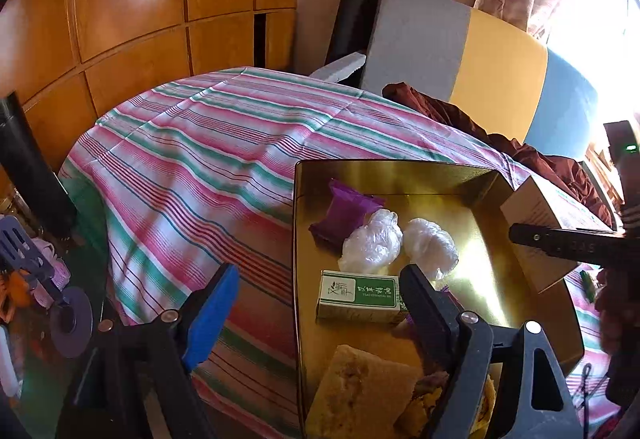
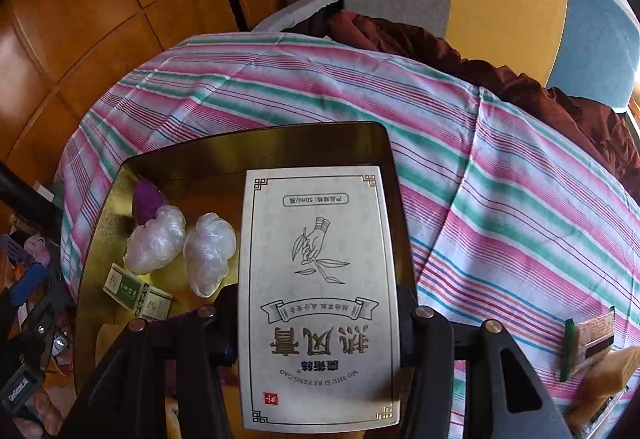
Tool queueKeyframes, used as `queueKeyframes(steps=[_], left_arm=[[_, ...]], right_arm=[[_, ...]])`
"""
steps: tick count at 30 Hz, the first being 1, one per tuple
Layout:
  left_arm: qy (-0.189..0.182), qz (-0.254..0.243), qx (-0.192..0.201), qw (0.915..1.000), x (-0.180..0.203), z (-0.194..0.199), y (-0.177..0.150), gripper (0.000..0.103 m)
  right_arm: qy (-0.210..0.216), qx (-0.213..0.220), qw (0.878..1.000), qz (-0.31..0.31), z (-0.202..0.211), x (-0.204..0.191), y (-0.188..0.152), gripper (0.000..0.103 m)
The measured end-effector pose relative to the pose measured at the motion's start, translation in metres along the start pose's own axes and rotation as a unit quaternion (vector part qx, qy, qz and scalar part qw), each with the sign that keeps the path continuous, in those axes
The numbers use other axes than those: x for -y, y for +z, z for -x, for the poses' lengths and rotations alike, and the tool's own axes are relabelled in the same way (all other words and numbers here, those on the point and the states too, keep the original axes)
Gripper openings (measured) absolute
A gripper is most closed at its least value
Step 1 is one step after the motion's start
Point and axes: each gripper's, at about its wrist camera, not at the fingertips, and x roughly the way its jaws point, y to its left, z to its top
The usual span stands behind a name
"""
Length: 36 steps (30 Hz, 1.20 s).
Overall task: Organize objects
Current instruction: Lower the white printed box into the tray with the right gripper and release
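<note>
Clearly the right gripper (image 2: 320, 313) clamps the light, stiff white carton (image 2: 320, 291) by its long edges above the gold tray (image 2: 256, 143); the left gripper (image 1: 316, 291) gapes empty astride the tray's left rim.

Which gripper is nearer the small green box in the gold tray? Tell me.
Left. The left gripper straddles the tray's wall right beside the small green box; the right gripper, clamping a white carton, is above the tray's opposite side.

Both wrist views steeply down, close over the shared gold tray (image 1: 400, 169) on the striped cloth (image 2: 500, 159).
</note>
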Motion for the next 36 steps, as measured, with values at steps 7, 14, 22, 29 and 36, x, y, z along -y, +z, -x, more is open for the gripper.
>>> queueKeyframes(steps=[7, 14, 22, 29, 36], left_arm=[[-0.003, 0.017, -0.003, 0.9999, -0.011, -0.001, -0.002, 0.084], [-0.004, 0.023, -0.007, 0.9997, -0.017, -0.002, -0.004, 0.084], [-0.002, 0.018, -0.006, 0.9998, -0.015, -0.001, -0.005, 0.085], [-0.002, 0.014, -0.004, 0.9999, -0.011, 0.000, -0.006, 0.086], [0.000, 0.010, 0.001, 1.0000, -0.008, 0.006, -0.007, 0.088]], right_arm=[[-0.010, -0.027, 1.000, 0.010, -0.033, -0.022, 0.007, 0.052], [0.058, -0.050, 0.997, -0.008, -0.054, -0.040, 0.008, 0.055], [0.091, -0.033, 0.995, 0.002, -0.042, -0.055, 0.006, 0.075], [0.047, 0.010, 0.998, 0.027, -0.013, -0.056, 0.005, 0.083], [-0.011, 0.057, 0.997, 0.057, 0.013, -0.055, -0.005, 0.085]])
